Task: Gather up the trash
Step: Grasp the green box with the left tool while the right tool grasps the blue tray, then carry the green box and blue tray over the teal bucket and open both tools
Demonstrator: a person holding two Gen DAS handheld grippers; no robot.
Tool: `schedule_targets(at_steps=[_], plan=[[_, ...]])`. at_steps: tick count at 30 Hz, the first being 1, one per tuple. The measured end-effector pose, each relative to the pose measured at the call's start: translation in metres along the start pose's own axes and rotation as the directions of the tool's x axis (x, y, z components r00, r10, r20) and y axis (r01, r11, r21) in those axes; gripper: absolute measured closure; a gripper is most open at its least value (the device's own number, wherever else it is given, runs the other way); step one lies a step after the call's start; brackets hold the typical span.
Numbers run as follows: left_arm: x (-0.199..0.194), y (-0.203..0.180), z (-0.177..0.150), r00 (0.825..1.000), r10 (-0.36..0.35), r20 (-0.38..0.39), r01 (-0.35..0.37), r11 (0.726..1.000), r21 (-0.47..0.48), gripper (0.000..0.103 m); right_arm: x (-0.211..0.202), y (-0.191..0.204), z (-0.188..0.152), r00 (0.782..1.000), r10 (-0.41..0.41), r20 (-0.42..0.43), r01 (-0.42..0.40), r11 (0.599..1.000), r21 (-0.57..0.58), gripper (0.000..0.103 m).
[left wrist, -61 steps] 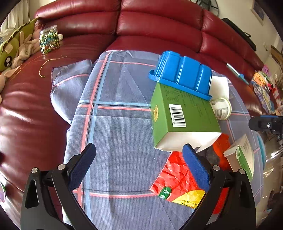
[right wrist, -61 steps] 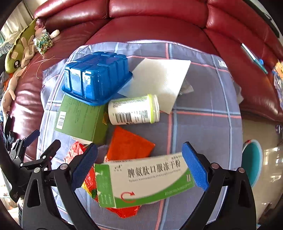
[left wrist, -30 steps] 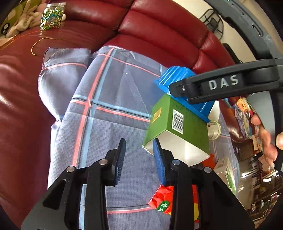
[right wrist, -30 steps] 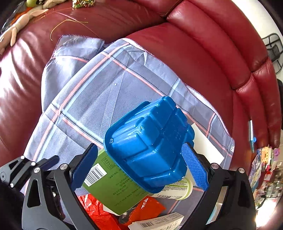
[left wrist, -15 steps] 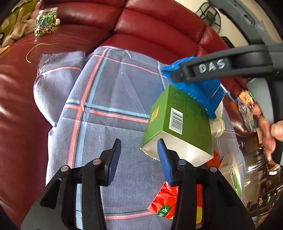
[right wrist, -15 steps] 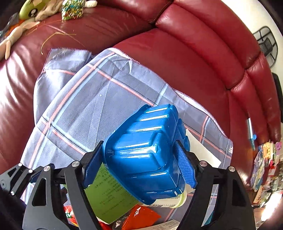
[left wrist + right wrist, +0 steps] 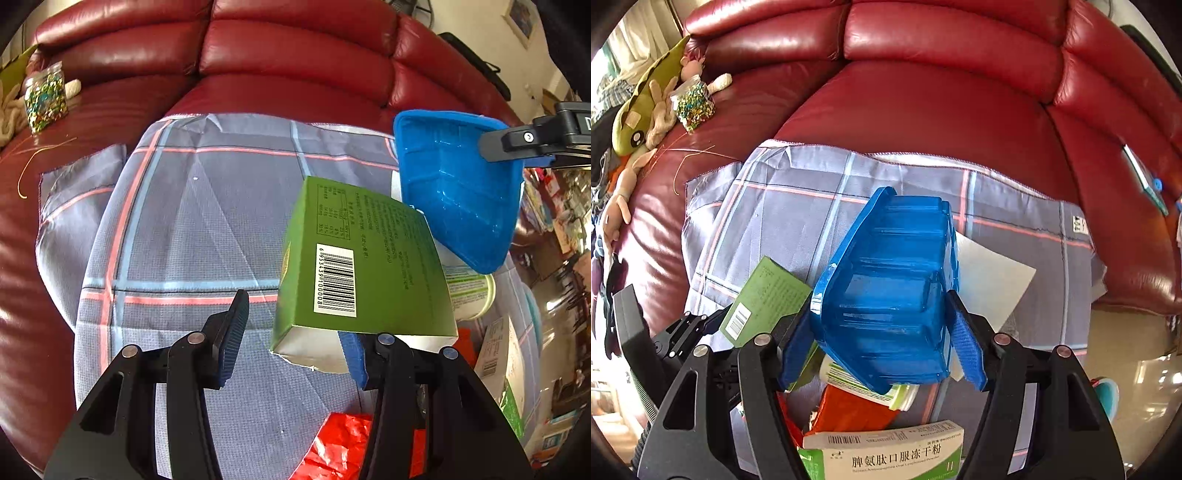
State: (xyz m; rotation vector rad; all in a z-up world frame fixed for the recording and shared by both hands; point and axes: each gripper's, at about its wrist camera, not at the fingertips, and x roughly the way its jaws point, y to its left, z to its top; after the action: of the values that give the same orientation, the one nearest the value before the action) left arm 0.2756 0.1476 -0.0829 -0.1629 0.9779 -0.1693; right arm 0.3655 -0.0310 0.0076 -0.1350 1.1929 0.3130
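Note:
My right gripper (image 7: 882, 339) is shut on a blue plastic tray (image 7: 890, 299) and holds it tilted on edge above the trash pile; the tray also shows in the left wrist view (image 7: 458, 188). My left gripper (image 7: 293, 336) is partly open, its right finger at the open end of a green carton (image 7: 362, 266), which is also in the right wrist view (image 7: 764, 299). A white-and-green bottle (image 7: 864, 380), an orange wrapper (image 7: 849, 410) and a white-green medicine box (image 7: 886, 458) lie below the tray. A red wrapper (image 7: 340, 446) lies near my left gripper.
All lies on a grey plaid cloth (image 7: 184, 229) spread over a red leather sofa (image 7: 923, 99). A white paper sheet (image 7: 993, 280) lies on the cloth. A jar of beads (image 7: 44, 99) and plush toys (image 7: 646, 107) sit at the far left.
My right gripper closed on the blue tray, lifted it off the green carton and tipped it on edge. My left gripper narrowed, then opened a little beside the carton.

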Motion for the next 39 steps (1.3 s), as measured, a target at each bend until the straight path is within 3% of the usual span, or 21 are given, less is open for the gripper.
schedule_targets(at_steps=[4, 6, 7, 14, 16, 18, 25, 33, 39], plan=[[0.006, -0.018, 0.001, 1.000, 0.002, 0.013, -0.002, 0.999, 0.032, 0.056, -0.004, -0.030, -0.015, 0.998, 0.056, -0.005, -0.055, 0.996, 0.075, 0.042], [0.008, -0.026, 0.002, 0.999, 0.030, 0.023, -0.031, 0.998, 0.049, 0.076, -0.004, -0.045, -0.023, 0.998, 0.060, 0.001, -0.060, 0.993, 0.102, 0.044], [0.011, -0.029, 0.003, 0.999, 0.044, 0.019, -0.045, 0.997, 0.056, 0.097, -0.002, -0.051, -0.026, 0.998, 0.064, -0.001, -0.064, 0.991, 0.114, 0.046], [0.007, -0.041, -0.003, 0.996, 0.091, 0.018, -0.092, 0.994, 0.064, 0.098, 0.014, -0.087, -0.057, 0.999, 0.030, 0.011, -0.032, 0.985, 0.170, 0.050], [0.012, -0.044, -0.002, 0.993, 0.117, 0.004, -0.117, 0.991, 0.061, 0.094, 0.016, -0.092, -0.062, 0.999, 0.044, 0.026, -0.048, 0.980, 0.191, 0.050], [0.013, -0.043, -0.001, 0.992, 0.123, 0.004, -0.124, 0.992, 0.040, 0.098, 0.013, -0.097, -0.065, 0.996, 0.069, 0.048, -0.078, 0.972, 0.220, 0.051], [-0.026, -0.026, 0.004, 0.989, 0.138, 0.060, -0.134, 0.988, -0.071, 0.099, -0.006, -0.104, -0.072, 0.985, 0.139, 0.101, -0.159, 0.960, 0.229, 0.051], [-0.067, -0.036, 0.002, 0.988, 0.126, 0.094, -0.119, 0.990, -0.075, 0.099, -0.038, -0.115, -0.089, 0.978, 0.146, 0.149, -0.177, 0.959, 0.222, 0.051], [-0.066, -0.059, -0.026, 0.992, 0.120, 0.044, -0.119, 0.993, -0.027, 0.098, -0.038, -0.129, -0.117, 0.988, 0.137, 0.068, -0.147, 0.973, 0.179, 0.050]])
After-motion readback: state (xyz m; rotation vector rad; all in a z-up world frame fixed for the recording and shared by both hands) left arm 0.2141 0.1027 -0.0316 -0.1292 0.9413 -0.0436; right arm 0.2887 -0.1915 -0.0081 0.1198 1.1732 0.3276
